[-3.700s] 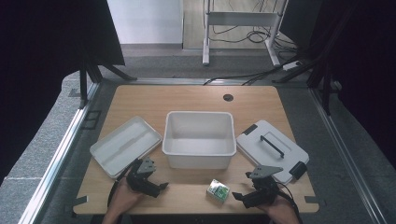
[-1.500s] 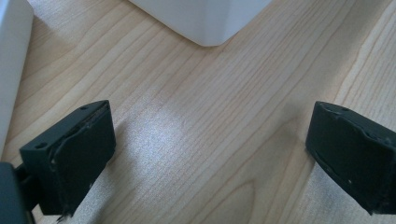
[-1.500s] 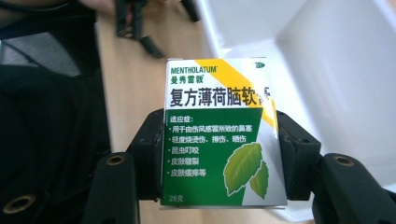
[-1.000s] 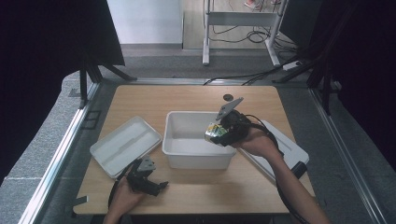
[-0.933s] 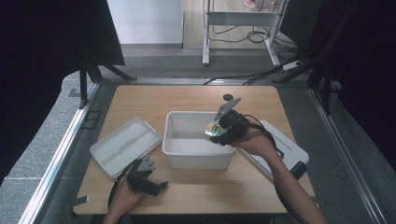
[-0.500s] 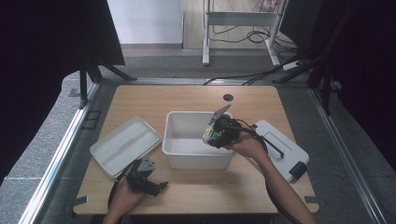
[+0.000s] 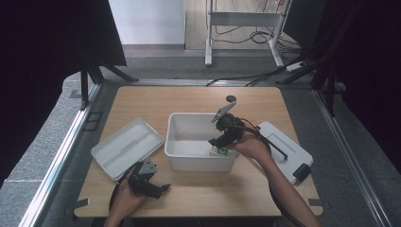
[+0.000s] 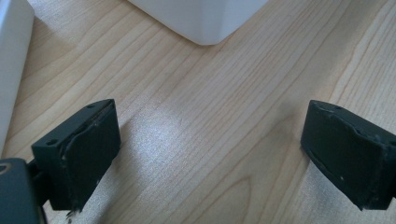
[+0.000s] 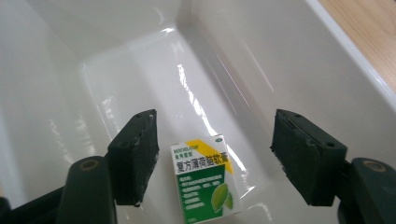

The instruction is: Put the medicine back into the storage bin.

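A small green, white and yellow box [image 9: 204, 179] lies on the floor of the white bin [image 9: 280, 60], near its front right corner [image 7: 218, 151]. My right gripper [image 9: 215, 156] hangs open just above the box, one jaw on each side, touching nothing. From the high view the right gripper [image 7: 221, 141] reaches down into the white bin [image 7: 182, 142]. My left gripper [image 7: 150, 186] rests open on the wood near the table's front edge, left of centre. In the left gripper view the left gripper [image 8: 210, 154] has bare wood between its jaws.
A white lid [image 7: 126, 146] lies left of the bin. A grey-white case [image 7: 283, 149] with a dark handle lies to its right. A dark round hole [image 7: 231, 99] marks the table behind the bin. A bin corner [image 8: 201, 18] stands ahead of the left gripper.
The right gripper carried the box from the front of the table into the bin, lowered it and let it go. The left gripper has stayed in place.
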Available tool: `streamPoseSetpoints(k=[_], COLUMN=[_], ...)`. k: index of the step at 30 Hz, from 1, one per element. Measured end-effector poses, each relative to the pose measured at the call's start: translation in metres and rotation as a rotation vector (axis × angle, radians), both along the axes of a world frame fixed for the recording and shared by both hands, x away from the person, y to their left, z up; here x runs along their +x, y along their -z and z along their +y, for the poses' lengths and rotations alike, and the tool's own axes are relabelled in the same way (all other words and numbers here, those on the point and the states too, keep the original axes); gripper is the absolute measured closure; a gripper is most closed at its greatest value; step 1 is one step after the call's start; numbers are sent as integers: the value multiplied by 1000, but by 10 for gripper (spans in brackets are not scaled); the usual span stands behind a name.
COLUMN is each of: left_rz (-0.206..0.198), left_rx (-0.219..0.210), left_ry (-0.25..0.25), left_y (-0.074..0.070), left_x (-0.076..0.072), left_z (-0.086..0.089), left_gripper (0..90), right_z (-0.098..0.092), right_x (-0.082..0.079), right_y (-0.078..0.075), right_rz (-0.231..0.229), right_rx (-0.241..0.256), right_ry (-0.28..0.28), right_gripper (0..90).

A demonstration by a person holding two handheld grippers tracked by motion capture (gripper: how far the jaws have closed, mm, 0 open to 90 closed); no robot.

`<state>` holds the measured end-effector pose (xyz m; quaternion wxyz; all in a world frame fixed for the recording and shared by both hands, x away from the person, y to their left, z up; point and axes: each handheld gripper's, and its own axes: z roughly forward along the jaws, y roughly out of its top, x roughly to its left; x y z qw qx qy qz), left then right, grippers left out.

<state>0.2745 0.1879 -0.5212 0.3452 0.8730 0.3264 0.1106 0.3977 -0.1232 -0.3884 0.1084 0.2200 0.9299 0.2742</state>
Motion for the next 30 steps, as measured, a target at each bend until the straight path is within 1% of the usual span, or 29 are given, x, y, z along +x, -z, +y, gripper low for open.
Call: streamPoseSetpoints(k=[4, 5, 7, 9, 11, 12, 14, 16, 21, 24, 30], left_rz=[1, 3, 5, 8, 9, 9, 8, 8, 9, 10, 11], left_rx=[-1, 1, 4, 6, 7, 7, 7, 8, 8, 7, 5], left_ry=[-9, -12, -18, -24, -27, -28, -27, -27, -27, -29, -30], left_y=[0, 0, 0, 0, 0, 0, 0, 0, 0, 0, 0], left_x=[0, 0, 0, 0, 0, 0, 0, 0, 0, -1, -1], left_z=[0, 0, 0, 0, 0, 0, 0, 0, 0, 0, 0], left_gripper=[43, 38, 26, 15, 8, 8, 10, 11, 11, 11, 11], right_z=[-5, -6, -10, -14, -19, -21, -27, -32, -43, -51, -64], right_x=[-5, -7, -10, -15, -20, -22, -27, -33, -45, -53, -67], right_y=[-4, -5, -7, -10, -13, -13, -14, -14, -15, -15, -7], right_rz=[-9, -9, -14, -26, -33, -30, -26, -28, -46, -50, -60], right_rx=[23, 28, 43, 58, 84, 98, 110, 112, 117, 133, 144], right_ry=[14, 18, 27, 44, 56, 66, 67, 66, 71, 77, 86], right_gripper=[233, 205, 119, 98, 24, 3, 0, 0, 0, 0, 0])
